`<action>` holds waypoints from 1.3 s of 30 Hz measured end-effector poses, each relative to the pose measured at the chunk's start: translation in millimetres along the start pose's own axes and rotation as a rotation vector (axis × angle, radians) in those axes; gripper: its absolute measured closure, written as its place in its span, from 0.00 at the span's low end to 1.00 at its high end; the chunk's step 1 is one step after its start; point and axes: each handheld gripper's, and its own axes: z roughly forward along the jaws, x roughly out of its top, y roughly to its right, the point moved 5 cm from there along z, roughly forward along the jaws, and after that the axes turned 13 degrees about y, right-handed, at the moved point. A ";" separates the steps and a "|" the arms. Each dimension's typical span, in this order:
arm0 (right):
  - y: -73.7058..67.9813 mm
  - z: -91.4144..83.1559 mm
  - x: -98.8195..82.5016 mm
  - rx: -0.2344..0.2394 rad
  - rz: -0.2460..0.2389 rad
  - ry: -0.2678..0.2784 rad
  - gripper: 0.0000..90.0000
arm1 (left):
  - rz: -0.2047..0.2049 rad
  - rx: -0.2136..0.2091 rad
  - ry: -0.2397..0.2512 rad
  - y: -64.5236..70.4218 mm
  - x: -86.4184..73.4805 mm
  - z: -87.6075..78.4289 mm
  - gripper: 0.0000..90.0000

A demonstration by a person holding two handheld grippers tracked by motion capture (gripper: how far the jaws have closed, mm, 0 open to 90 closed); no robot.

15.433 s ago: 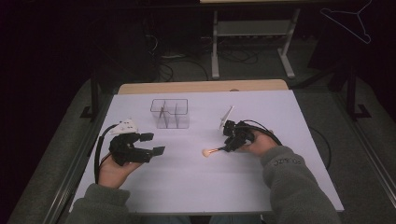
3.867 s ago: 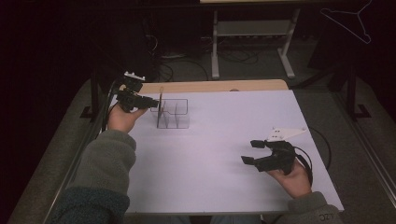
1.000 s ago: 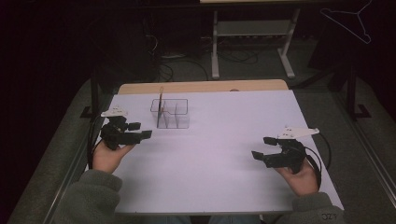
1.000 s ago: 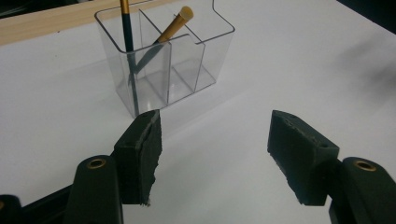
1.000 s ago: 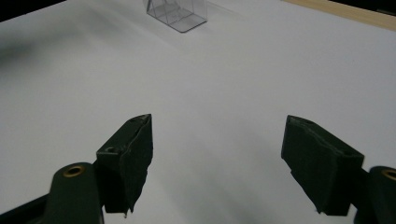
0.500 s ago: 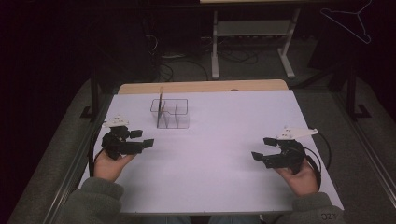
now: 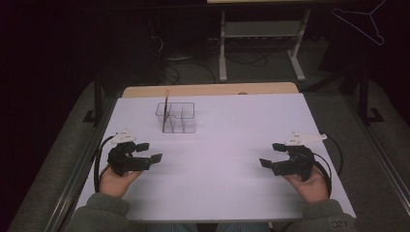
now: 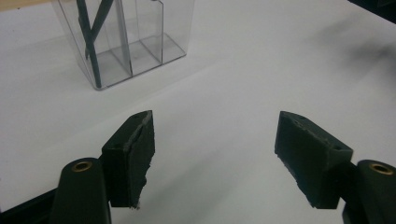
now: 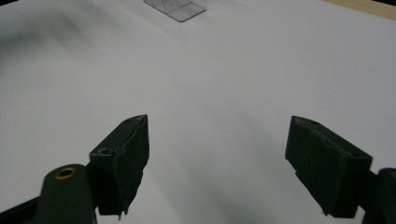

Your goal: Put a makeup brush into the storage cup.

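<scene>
Left gripper point(image 7: 147, 152): jaws spread wide, nothing between them, bare white table point(image 8: 224, 93) showing through the gap. Right gripper point(image 7: 273, 154): same, jaws wide apart and empty, plain sheet below them in its own view point(image 9: 215, 172).

Both grippers sit low near the person's edge of the table, one out to each side, well apart from each other and pointed inward. Left hand point(image 7: 113, 179) and right hand point(image 7: 312, 186) rest on the surface under them. Judgement: a neutral parked pose, hands off the work, consistent with a finished or not-yet-started step.

Clear divided organizer point(image 7: 176, 117) stands upright toward the far side of the table, left of centre, nearer the left gripper but apart from it. A thin dark stick-like item point(image 8: 88, 39) leans in its leftmost compartment, top above the rim. Possibly two crossed pieces; the clear walls make it hard to tell. Standing it in a cell keeps it upright and contained.

Rest of the table is bare.
</scene>
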 end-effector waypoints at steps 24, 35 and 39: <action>-1.2 4.8 -7.6 -0.013 0.000 -0.026 0.16 | 0.034 -0.012 0.011 17.5 -16.4 -9.9 0.21; -4.8 6.9 -13.2 -0.006 -0.008 -0.045 0.16 | 0.036 -0.013 0.020 19.5 -20.5 -13.3 0.19; -5.9 7.1 -16.0 0.000 -0.007 -0.056 0.16 | 0.035 -0.018 0.022 22.1 -21.2 -13.1 0.19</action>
